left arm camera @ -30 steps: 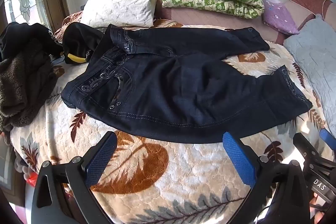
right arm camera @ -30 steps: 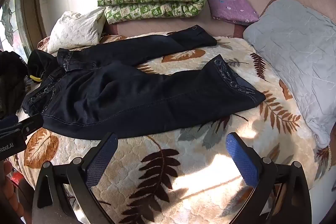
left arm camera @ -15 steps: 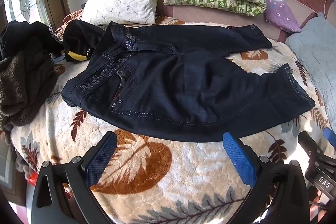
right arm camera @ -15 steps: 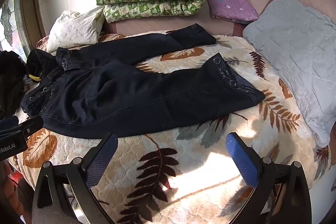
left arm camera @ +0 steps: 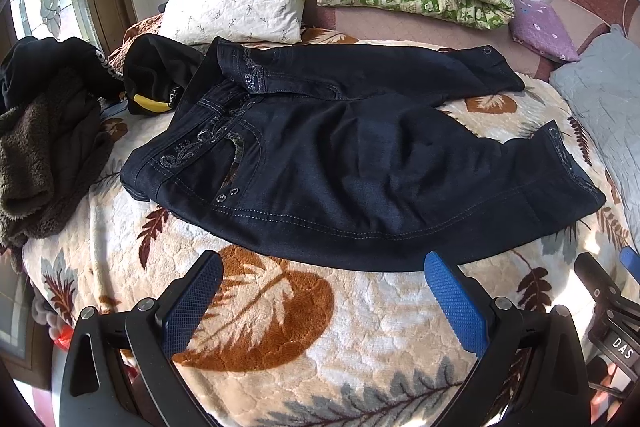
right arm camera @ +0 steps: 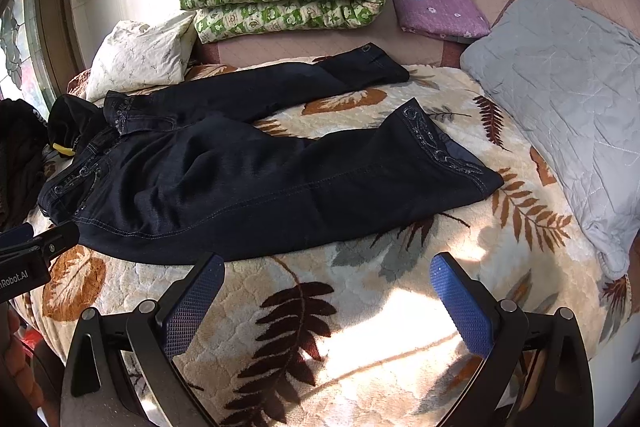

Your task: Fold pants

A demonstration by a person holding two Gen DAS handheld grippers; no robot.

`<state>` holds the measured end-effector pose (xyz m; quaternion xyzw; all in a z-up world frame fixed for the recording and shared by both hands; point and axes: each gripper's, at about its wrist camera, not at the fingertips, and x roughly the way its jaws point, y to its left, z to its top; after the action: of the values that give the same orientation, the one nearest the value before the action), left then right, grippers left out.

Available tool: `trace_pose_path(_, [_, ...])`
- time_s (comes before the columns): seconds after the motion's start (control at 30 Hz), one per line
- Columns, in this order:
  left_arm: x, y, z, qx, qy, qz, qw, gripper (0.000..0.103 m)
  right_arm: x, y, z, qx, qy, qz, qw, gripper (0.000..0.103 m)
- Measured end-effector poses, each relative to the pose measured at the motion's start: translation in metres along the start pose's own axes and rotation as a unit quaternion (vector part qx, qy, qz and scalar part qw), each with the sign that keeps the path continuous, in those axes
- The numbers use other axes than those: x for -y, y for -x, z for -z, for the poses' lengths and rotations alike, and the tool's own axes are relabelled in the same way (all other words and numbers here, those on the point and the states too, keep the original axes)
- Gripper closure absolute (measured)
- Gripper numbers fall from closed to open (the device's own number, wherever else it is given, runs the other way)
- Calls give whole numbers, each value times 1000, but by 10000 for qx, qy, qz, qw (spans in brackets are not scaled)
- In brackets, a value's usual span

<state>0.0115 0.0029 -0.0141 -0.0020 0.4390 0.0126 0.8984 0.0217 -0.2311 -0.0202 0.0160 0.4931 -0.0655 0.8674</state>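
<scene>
Pants are lying spread across the blanket, legs splayed. Left gripper and right gripper are hovering wide, empty, over bare blanket just beside the pants' near edge.

Dark pants lie spread, legs apart, on the leaf-patterned blanket; right gripper hovers above the blanket, fingers wide, gripping nothing.

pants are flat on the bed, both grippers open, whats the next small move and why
Probably bring the right gripper forward to the near leg's hem and close on it. The pants lie spread with legs apart, unfolded, and both the right and the left gripper hover open short of the fabric, holding nothing.
</scene>
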Motion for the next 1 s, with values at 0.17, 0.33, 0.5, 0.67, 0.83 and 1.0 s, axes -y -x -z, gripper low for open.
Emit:
trace_pose_path(0.17, [0,0,-1,3,0,4,10000,1,-1,-2,0,-32,36,-9,10000,0])
trace_pose_path(0.33, [-1,-1,-1,-9,-6,11,10000,1,-3,-3,0,-38,52,-7,10000,0])
trace_pose_path(0.5, [-1,-2,-2,-23,3,12,10000,1,-4,-3,1,-52,62,-7,10000,0])
trace_pose_path(0.67, [-1,-4,-2,-36,8,17,10000,1,-5,-5,2,-64,70,-17,10000,0])
trace_pose_path(0.83, [-1,-5,-2,-42,-3,16,10000,1,-5,-7,1,-81,74,-30,9999,0])
trace_pose_path(1.0, [1,-9,-4,-77,-5,8,10000,1,-6,-9,2,-98,76,-40,9999,0])
